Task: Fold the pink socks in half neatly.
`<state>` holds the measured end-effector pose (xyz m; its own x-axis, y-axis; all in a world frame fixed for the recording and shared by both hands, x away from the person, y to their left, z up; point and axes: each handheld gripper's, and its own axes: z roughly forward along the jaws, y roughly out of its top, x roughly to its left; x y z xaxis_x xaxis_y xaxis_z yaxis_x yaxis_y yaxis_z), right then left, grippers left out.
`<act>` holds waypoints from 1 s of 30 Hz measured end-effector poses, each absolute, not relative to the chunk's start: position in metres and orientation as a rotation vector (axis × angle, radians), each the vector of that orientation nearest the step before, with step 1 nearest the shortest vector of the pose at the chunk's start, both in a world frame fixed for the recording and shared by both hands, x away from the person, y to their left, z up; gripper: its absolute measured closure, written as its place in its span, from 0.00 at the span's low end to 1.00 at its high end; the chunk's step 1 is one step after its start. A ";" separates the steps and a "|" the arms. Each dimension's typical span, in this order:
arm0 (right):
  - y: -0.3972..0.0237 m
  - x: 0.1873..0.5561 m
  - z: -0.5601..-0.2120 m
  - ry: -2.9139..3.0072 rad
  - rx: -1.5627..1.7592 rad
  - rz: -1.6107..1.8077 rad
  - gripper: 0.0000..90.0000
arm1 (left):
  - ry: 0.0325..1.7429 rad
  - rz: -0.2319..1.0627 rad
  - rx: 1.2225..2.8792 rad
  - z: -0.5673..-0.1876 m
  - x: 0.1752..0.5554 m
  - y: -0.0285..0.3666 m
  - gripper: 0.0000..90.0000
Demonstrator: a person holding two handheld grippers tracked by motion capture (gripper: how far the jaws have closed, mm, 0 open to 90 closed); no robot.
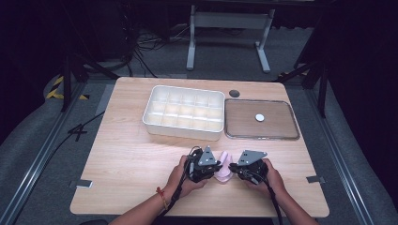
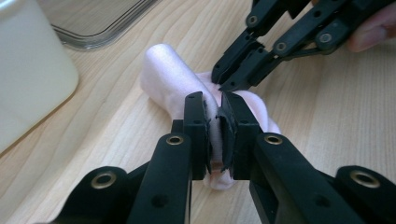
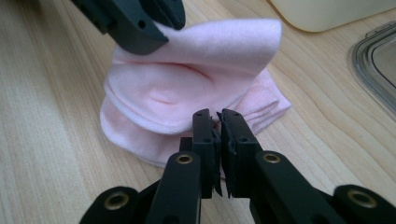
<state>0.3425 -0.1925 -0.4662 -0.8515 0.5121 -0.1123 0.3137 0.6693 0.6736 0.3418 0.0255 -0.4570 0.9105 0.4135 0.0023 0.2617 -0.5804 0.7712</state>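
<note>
A pale pink sock [image 1: 225,159] lies bunched on the wooden table near its front edge, between my two grippers. My left gripper [image 1: 217,168] comes in from the sock's left. In the left gripper view its jaws [image 2: 213,105] are shut on a fold of the sock [image 2: 168,74]. From the right comes my right gripper [image 1: 233,168]. In the right gripper view its jaws [image 3: 217,115] are pinched together on the near edge of the sock [image 3: 187,93], and the left gripper [image 3: 149,39] clamps the raised top layer. The right gripper's tips [image 2: 225,82] meet the cloth just beyond my left jaws.
A white compartment tray [image 1: 183,132] stands behind the sock at the table's middle. To the right of it lies a clear lid [image 1: 277,123] with a small white disc [image 1: 259,117] on it. A dark round hole [image 1: 234,93] sits near the far edge.
</note>
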 end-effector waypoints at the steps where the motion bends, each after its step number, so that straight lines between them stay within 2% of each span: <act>1: -0.193 0.343 -0.467 2.593 0.666 0.978 0.95 | 0.476 0.230 2.222 -0.458 0.342 0.024 0.90; 19: -0.195 0.344 -0.468 2.596 0.674 1.005 0.95 | 0.452 0.177 2.236 -0.467 0.337 0.011 0.88; 30: -0.204 0.349 -0.449 2.451 0.733 1.153 0.95 | 0.433 0.201 2.259 -0.469 0.336 0.009 0.88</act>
